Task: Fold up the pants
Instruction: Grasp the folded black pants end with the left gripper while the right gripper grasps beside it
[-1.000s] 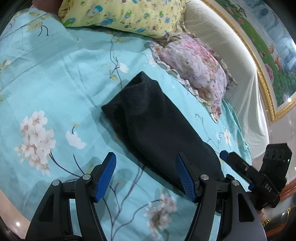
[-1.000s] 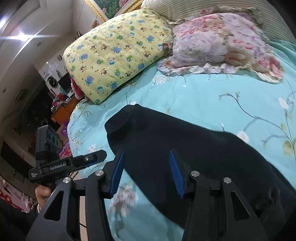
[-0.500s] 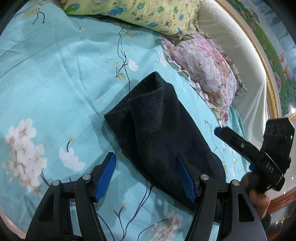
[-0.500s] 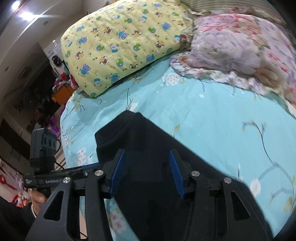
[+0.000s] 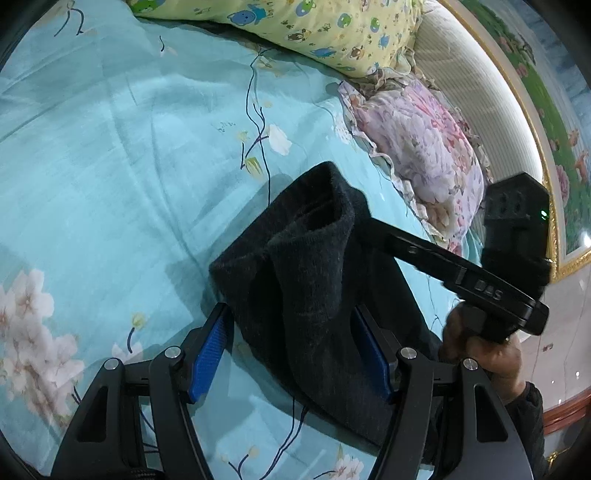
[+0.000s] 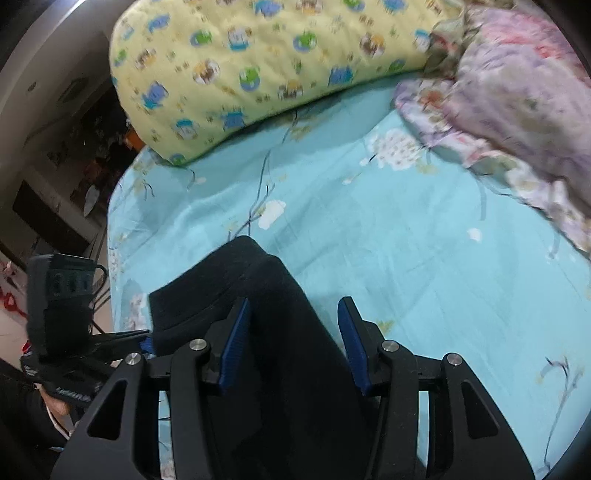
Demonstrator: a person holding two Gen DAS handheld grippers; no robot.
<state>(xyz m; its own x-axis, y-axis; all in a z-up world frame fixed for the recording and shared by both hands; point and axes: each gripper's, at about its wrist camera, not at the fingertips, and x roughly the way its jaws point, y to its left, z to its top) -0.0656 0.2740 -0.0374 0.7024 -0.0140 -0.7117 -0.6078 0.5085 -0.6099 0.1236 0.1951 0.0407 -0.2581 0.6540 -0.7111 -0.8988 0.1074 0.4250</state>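
Dark pants (image 5: 295, 266) lie on the teal flowered sheet (image 5: 110, 166), their near end bunched with the hem mouth showing. My left gripper (image 5: 291, 350) hovers low over that end, blue pads on either side of the cloth, jaws open. From the right, one finger (image 5: 424, 254) of the other gripper reaches in behind the hem, with a hand (image 5: 480, 350) on its handle. In the right wrist view the pants (image 6: 288, 295) run under my right gripper (image 6: 293, 343), which is open and astride the cloth. The left gripper's body (image 6: 62, 295) shows at the left edge.
A yellow cartoon-print pillow (image 5: 314, 26) (image 6: 258, 62) and a pink floral pillow (image 5: 417, 147) (image 6: 517, 92) lie at the head of the bed against a padded headboard (image 5: 480, 92). The bed's edge (image 6: 114, 229) drops off to dark furniture at left.
Both grippers have come in closer over the pants' end; the right one swept further, across the cloth toward the hem. The hem now looks bunched up. Jaw widths are unchanged.
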